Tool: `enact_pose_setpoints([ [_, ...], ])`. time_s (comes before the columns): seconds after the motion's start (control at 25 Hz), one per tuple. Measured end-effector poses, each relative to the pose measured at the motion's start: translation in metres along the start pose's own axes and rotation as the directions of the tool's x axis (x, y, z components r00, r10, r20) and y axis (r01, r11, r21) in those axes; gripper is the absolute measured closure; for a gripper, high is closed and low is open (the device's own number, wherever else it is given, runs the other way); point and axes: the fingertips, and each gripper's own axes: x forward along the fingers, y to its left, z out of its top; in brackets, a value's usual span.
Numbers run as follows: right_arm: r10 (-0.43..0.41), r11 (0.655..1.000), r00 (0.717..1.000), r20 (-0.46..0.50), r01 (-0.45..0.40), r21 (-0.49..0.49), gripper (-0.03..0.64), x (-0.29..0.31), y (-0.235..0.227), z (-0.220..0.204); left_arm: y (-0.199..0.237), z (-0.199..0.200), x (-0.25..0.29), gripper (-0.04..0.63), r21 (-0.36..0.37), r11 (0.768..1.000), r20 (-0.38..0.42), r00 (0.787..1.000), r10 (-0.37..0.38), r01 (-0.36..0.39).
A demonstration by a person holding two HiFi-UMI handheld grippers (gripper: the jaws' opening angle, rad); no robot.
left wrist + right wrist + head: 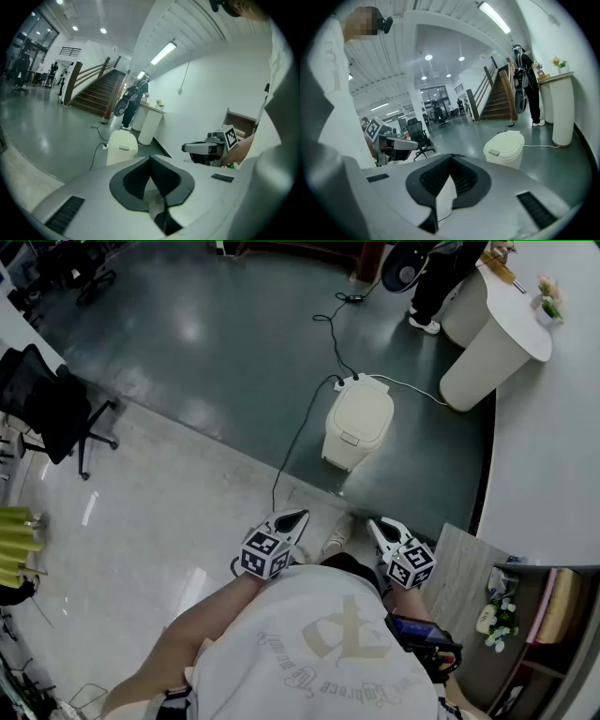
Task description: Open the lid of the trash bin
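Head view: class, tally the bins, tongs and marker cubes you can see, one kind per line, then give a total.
Bin: 1
Tongs: 2 (left tongs, right tongs)
Marker cubes: 2 (left cube, right cube)
Total: 5

Head view steeply down, gripper views level forward, all sharing trash bin (357, 423)

I lose the dark-clothed standing person (433, 287) at one o'clock to the head view's top edge, and the black wheeled office chair (52, 409) at nine o'clock to its left edge. The handles of the left tool (300, 516) and right tool (374, 522) vanish under a white shirt (319, 643). The latch on the cream plastic trash bin (358, 423) is too small to judge.
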Motion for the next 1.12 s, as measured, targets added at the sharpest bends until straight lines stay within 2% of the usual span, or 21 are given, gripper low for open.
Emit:
enact_pose_setpoints([
  [0.68, 0.007, 1.0, 1.0, 0.001, -0.007, -0.01, 0.612, 0.0, 0.024, -0.007, 0.004, -0.007, -0.018, 0.583, -0.033, 0.999, 0.021, 1.0, 0.019, -0.018],
  [1.12, -0.009, 1.0, 1.0, 0.016, 0.009, 0.011, 0.612, -0.001, 0.026, -0.008, 0.0, -0.011, -0.02, 0.583, -0.025, 1.0, 0.015, 1.0, 0.01, -0.01],
])
